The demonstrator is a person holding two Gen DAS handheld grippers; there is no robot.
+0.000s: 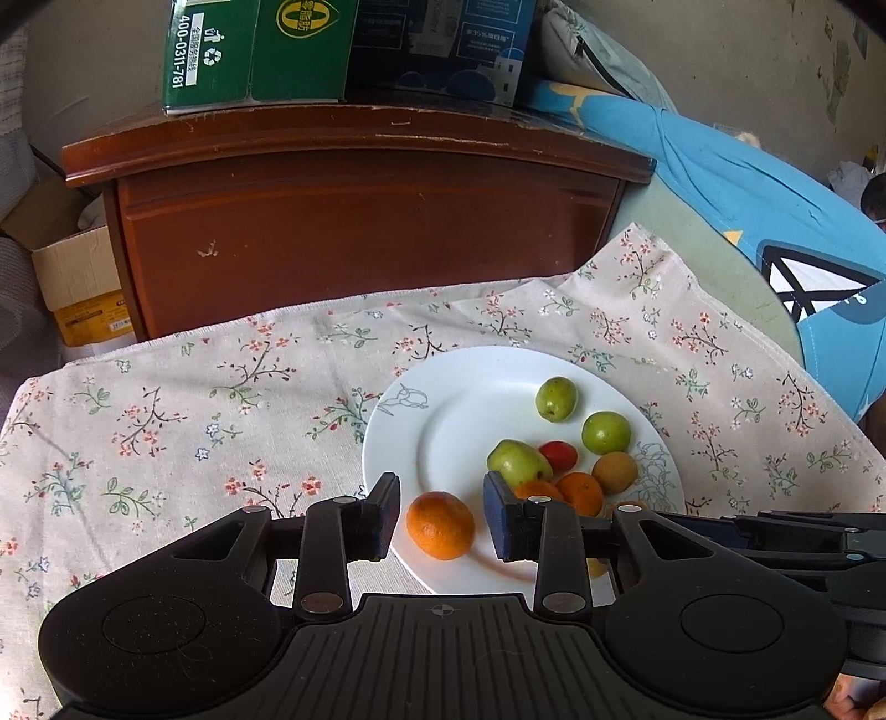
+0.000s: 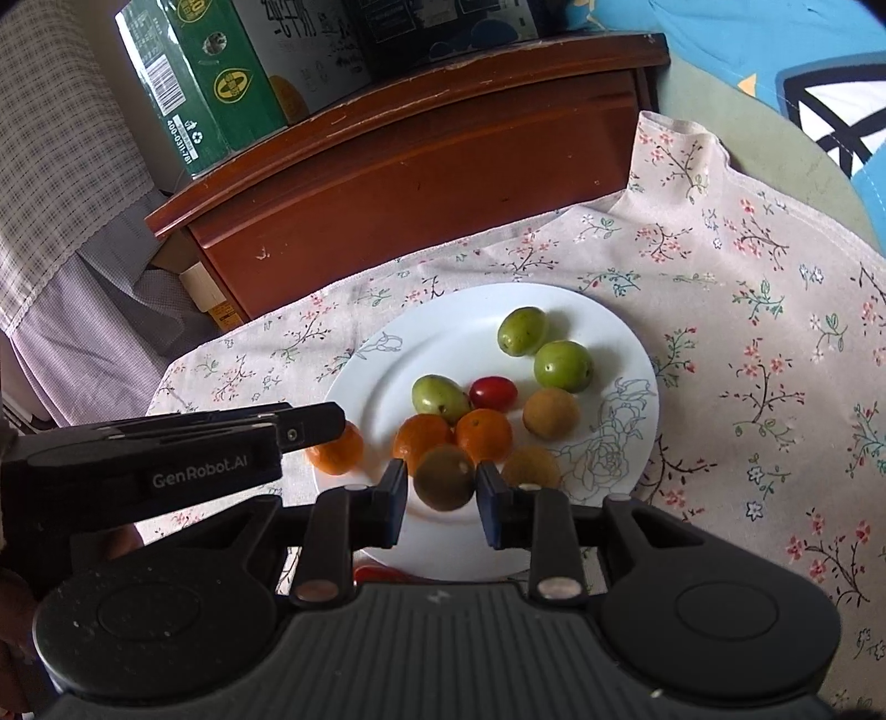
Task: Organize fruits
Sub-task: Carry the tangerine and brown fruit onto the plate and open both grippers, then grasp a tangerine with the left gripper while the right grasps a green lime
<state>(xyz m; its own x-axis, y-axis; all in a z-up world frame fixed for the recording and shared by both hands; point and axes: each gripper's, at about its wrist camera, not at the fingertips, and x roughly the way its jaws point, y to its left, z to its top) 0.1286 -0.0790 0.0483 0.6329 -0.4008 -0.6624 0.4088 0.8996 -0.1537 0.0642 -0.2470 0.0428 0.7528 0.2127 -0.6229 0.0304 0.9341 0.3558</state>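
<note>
White plate (image 1: 443, 387), frame centre. Left gripper (image 1: 441, 518) released, straddling orange (image 1: 440, 525): centre, clench gently. Right gripper (image 2: 441, 490) brackets kiwi (image 2: 444, 477); grasp uncertain.

On the green carton (image 1: 213, 55) at the far left, standing on the wooden cabinet (image 1: 354, 133), we read the number "400-0311-781" beside a recycling sign and a litter-bin figure. The dark blue box (image 1: 443, 44) to its right shows "35%"; the rest there is too small for us. On the left gripper (image 2: 321, 426), we read "GenRobot.AI".
</note>
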